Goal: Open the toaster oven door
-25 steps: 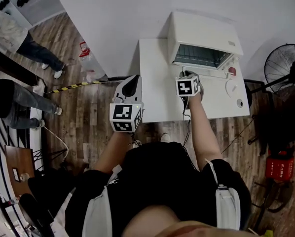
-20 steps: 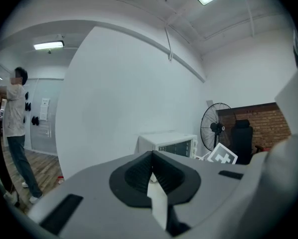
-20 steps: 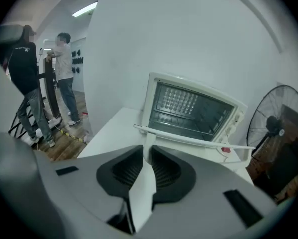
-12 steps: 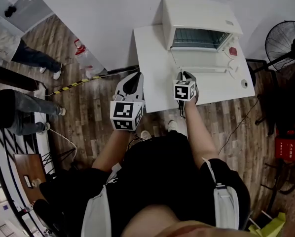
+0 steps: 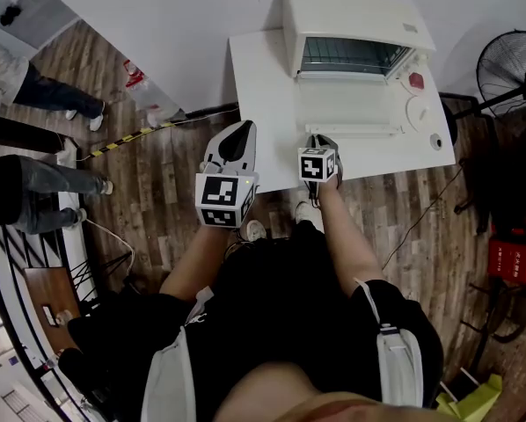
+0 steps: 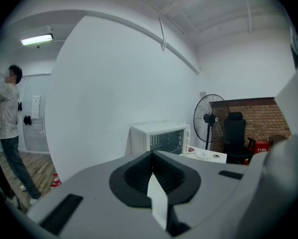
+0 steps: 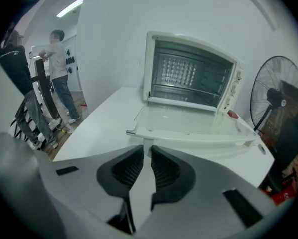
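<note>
Down flat now lies the door [image 5: 351, 112], which stood only partly lowered a second ago, and the right gripper [image 5: 318, 139] has drawn back with it toward the table's near edge.

Nearest the person, the left gripper [image 5: 238, 130] hangs in the air off the left side of the white table [image 5: 263, 95]. Its jaws are pressed together with nothing between them, and they aim toward the toaster oven [image 6: 159, 138].

The right gripper [image 7: 148, 146] sits low over the table [image 7: 104, 128]. Its jaws are nearly together, pinching the handle [image 7: 199, 138] close to that bar's left end.

Beyond the handle [image 5: 351, 131], the door [image 7: 189, 121] stretches level out from the toaster oven [image 7: 189, 68], hinged at the oven's bottom front edge. The oven's mouth is uncovered and a wire rack shows inside.

The white toaster oven [image 5: 351, 16] stands at the far side of the table, against the wall. A black standing fan [image 5: 509, 69] stands on the wooden floor to the right of the table, well apart from both grippers.
</note>
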Motion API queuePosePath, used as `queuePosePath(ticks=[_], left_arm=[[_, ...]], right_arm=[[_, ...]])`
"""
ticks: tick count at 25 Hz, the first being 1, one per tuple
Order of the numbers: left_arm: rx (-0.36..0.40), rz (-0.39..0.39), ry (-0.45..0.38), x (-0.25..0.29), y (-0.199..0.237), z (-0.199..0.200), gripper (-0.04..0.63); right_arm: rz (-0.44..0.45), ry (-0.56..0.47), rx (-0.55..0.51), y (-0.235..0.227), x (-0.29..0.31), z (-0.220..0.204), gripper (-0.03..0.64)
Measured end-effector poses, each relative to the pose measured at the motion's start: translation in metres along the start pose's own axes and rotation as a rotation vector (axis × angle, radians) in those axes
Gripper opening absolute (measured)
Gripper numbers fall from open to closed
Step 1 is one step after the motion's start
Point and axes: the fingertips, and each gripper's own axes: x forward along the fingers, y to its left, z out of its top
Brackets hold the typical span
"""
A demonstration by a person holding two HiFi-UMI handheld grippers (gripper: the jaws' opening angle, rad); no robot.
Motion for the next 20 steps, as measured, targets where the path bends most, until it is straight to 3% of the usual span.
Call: queuePosePath(ticks=[4, 15, 20], left_arm=[[0.008, 0.015, 0.018, 0.008, 0.003, -0.004, 0.011], [0.002, 0.044, 0.019, 0.019, 0.013, -0.003, 0.011], [0.004, 0.043, 0.012, 0.020, 0.015, 0.000, 0.011]], right_arm=[[0.014, 0.063, 0.004, 0.003, 0.018, -0.017, 0.055], [0.013, 0.060, 0.057, 0.005, 0.026, -0.025, 0.058], [0.003, 0.065, 0.001, 0.004, 0.029, -0.025, 0.058]])
